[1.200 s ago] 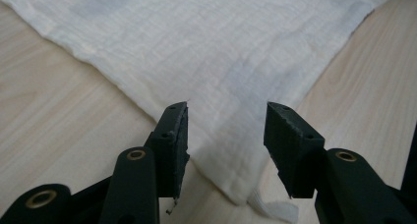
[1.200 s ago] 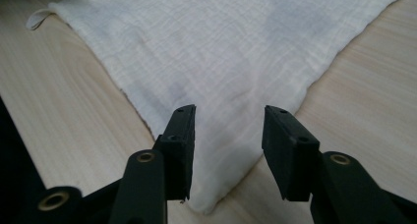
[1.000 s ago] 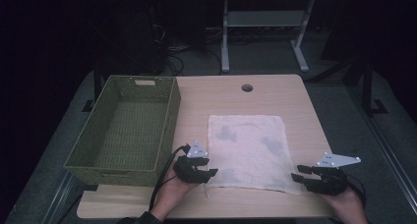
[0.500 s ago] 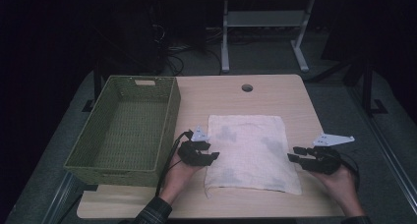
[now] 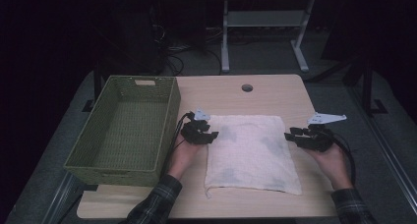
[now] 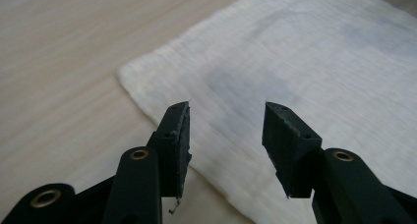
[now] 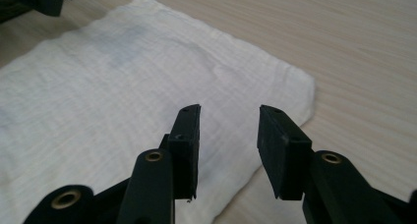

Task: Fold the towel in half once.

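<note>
Tongs left (image 5: 212, 134) and right (image 5: 290, 135) gape empty, jaws just narrowing, flanking the white cloth (image 5: 251, 153); soft, light, floppy, it is probably best pinched at its far corners.

Cloth (image 5: 251, 153) on table (image 5: 275, 94), basket (image 5: 125, 128) to its left, hole (image 5: 247, 88) behind.

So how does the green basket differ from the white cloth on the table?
The green basket is a deep, woven, stiff-looking box with upright walls; the white cloth lies flat and soft on the table. The basket sits at the table's left edge, the cloth nearer the middle. The basket is untouched, while the left hand-held gripper and right hand-held gripper flank the cloth with jaws open. Both are roughly rectangular.
</note>
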`<state>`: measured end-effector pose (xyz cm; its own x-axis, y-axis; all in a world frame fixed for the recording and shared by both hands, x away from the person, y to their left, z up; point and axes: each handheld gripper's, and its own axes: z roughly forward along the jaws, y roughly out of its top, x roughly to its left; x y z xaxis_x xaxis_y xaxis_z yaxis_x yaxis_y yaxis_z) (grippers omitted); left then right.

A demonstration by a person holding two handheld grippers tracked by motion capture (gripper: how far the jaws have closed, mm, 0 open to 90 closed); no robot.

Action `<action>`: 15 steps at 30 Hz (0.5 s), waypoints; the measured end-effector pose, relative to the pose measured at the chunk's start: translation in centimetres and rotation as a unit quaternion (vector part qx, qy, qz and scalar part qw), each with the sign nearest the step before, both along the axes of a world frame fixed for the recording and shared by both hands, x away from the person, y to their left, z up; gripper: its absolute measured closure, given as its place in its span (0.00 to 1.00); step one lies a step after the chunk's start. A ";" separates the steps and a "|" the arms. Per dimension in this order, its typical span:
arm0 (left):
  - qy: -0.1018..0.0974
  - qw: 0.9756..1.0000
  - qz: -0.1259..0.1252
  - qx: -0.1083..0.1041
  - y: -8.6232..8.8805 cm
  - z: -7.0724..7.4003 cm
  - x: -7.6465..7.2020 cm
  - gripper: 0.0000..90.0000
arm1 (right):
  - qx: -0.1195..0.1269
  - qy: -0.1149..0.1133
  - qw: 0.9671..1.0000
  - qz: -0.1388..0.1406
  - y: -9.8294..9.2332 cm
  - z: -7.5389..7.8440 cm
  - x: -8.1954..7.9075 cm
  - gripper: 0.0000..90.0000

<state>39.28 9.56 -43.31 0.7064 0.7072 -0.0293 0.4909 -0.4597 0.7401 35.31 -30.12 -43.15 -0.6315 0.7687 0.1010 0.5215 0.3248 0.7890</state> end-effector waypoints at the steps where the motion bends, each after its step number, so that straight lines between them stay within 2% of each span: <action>1: -0.003 1.000 0.003 0.003 0.0 0.1 0.5 0.60 | -0.002 0.001 1.000 -0.003 0.0 0.0 0.4 0.68; 6: -0.007 1.000 0.023 0.005 -0.2 0.2 2.9 0.63 | -0.004 -0.001 1.000 -0.011 -0.1 -0.1 2.8 0.69; 9: -0.012 0.999 0.033 0.010 -0.3 0.2 4.3 0.65 | -0.015 0.012 1.000 -0.015 0.0 -0.3 4.3 0.69; 12: -0.014 0.999 0.043 0.011 -0.3 -0.2 5.8 0.67 | -0.015 0.010 1.000 -0.019 0.0 -0.3 5.5 0.70; 13: -0.014 0.999 0.046 0.011 -0.3 -0.5 6.3 0.68 | -0.016 0.021 0.999 -0.021 0.0 -0.3 5.9 0.70; 14: -0.014 0.999 0.047 0.015 -0.4 -0.7 6.8 0.69 | -0.017 0.020 0.999 -0.022 0.0 -0.3 6.1 0.70; 15: -0.011 0.999 0.047 0.021 -0.4 -1.0 7.3 0.69 | -0.015 0.010 1.000 -0.023 0.0 -0.2 6.4 0.71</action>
<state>46.56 9.15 -44.29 0.6367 0.7709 0.0164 0.5168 -0.4424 0.7330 41.70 -30.10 -43.37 -0.5944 0.7993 0.0884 0.5510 0.3247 0.7688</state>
